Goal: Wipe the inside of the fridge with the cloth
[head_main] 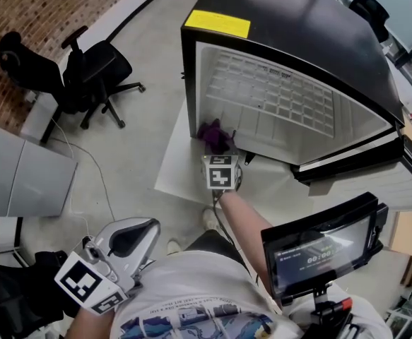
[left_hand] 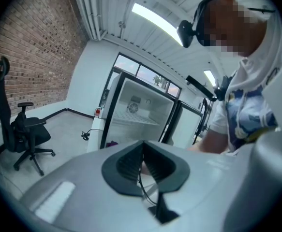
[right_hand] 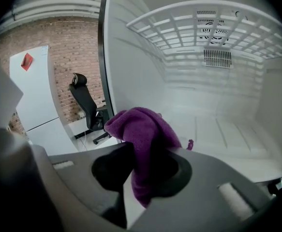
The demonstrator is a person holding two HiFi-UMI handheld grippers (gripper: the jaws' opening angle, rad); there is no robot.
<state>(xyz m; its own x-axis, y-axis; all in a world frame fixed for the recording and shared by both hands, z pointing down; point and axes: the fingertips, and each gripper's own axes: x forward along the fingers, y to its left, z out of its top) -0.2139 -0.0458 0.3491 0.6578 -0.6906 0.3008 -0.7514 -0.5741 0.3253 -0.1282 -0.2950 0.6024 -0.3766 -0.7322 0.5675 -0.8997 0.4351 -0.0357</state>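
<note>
Two claws show. The left claw is held low at the person's side, well apart from the fridge, with its ribbed pads pressed together on nothing. The right claw is clamped on the purple fluffy cloth. The cloth is a bunched, folded-over wad rising out of the jaws, low at the front left corner of the open black fridge with a white lining.
</note>
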